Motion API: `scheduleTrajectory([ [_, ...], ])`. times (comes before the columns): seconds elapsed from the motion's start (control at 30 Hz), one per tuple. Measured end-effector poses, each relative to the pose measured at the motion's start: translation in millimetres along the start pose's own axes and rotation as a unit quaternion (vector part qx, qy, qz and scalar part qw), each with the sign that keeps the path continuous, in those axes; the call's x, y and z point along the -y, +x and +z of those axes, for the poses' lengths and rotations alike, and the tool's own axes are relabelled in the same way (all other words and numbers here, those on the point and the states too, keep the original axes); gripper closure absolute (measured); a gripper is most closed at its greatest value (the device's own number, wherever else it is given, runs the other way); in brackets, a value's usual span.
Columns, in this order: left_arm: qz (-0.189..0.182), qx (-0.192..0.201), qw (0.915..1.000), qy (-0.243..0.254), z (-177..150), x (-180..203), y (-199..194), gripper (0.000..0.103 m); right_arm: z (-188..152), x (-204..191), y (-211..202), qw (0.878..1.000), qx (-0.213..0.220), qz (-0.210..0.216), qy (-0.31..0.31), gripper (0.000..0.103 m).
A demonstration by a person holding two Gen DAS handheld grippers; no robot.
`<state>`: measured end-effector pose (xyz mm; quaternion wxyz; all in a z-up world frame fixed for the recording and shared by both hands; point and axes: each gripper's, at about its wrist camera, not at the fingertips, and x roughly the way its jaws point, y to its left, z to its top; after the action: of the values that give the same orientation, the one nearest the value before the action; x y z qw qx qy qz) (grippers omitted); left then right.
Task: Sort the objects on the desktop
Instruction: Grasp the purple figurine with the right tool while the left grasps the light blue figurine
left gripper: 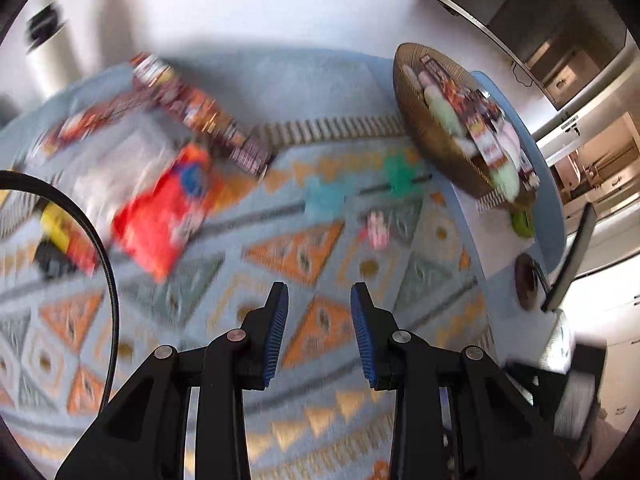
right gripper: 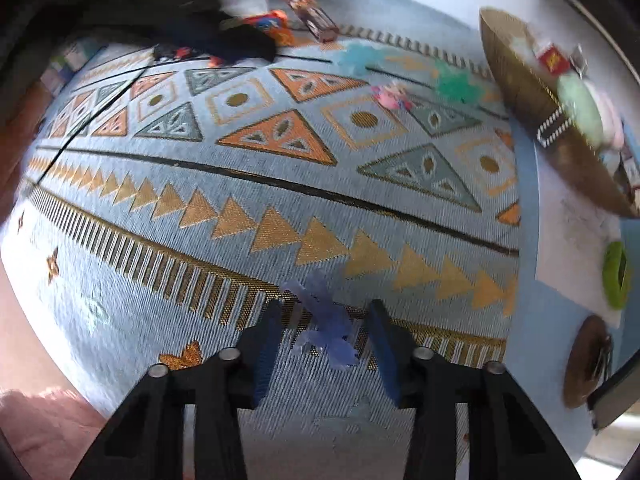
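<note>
Right gripper [right gripper: 324,344]: pointed steeply down at the patterned cloth [right gripper: 280,184]; a small translucent blue-violet piece [right gripper: 328,336] lies on the cloth between its blue pads. A gap is seen on both sides of the piece, so the pads are apart from it and nothing is gripped.

Left gripper [left gripper: 319,332]: jaws parted, nothing between them; bare cloth is seen below.

Step in hand, as judged: the blue-violet piece is to be picked up for sorting. For a sound grip, the piece should be centred between the pads, the tips brought down to the cloth, and the jaws closed on its thickest part, since a thin, irregular shape is likely to slip or twist. The cloth should not be pinched with it.

Other items logged: wicker basket [right gripper: 516,84], already holding packets and pale rounded things; teal piece [right gripper: 456,84], light blue piece [right gripper: 356,58] and pink piece [right gripper: 390,96] loose on the cloth, well apart from the right gripper; red-orange packet [left gripper: 164,208] and long dark snack packets [left gripper: 200,116] at the far side.

Hard to make out: both views are blurred; the exact shape of the blue-violet piece cannot be told. The basket is cut off at the edge of the right view, and its contents are indistinct. A dark mass at the top left of that view hides part of the far items.
</note>
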<state>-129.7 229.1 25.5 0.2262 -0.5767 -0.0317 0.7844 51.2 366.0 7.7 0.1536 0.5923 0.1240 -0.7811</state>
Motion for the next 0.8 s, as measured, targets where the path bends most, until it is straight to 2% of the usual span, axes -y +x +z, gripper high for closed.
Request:
scheduleTrajectory([
  [0.1,-0.002,-0.014,0.9997,0.021,20,5,20,0.073,-3,-3,-1,1.0,0.005,-0.002,-0.009,0.079],
  [0.2,0.006,-0.027,0.9984,0.049,32,11,39,0.073,-5,-4,-4,1.0,0.008,-0.015,-0.021,0.079],
  [0.3,0.009,-0.031,0.9974,0.065,39,17,49,0.073,-3,8,-12,1.0,0.02,-0.005,0.002,0.079],
  [0.43,0.025,-0.022,0.9964,0.078,48,19,58,0.073,0,33,-23,0.999,0.033,0.007,0.043,0.079],
  [0.57,0.025,-0.026,0.995,0.093,53,23,68,0.073,-1,54,-23,0.996,0.032,0.028,0.079,0.079],
  [0.73,0.04,-0.001,0.9907,0.13,50,35,69,0.074,20,52,-18,0.992,0.03,0.047,0.117,0.079],
  [0.77,0.042,0.008,0.9905,0.131,49,36,69,0.078,21,56,-19,0.991,0.031,0.051,0.123,0.079],
  [0.8,0.041,0.012,0.9911,0.126,49,36,69,0.078,22,58,-20,0.99,0.033,0.052,0.128,0.079],
])
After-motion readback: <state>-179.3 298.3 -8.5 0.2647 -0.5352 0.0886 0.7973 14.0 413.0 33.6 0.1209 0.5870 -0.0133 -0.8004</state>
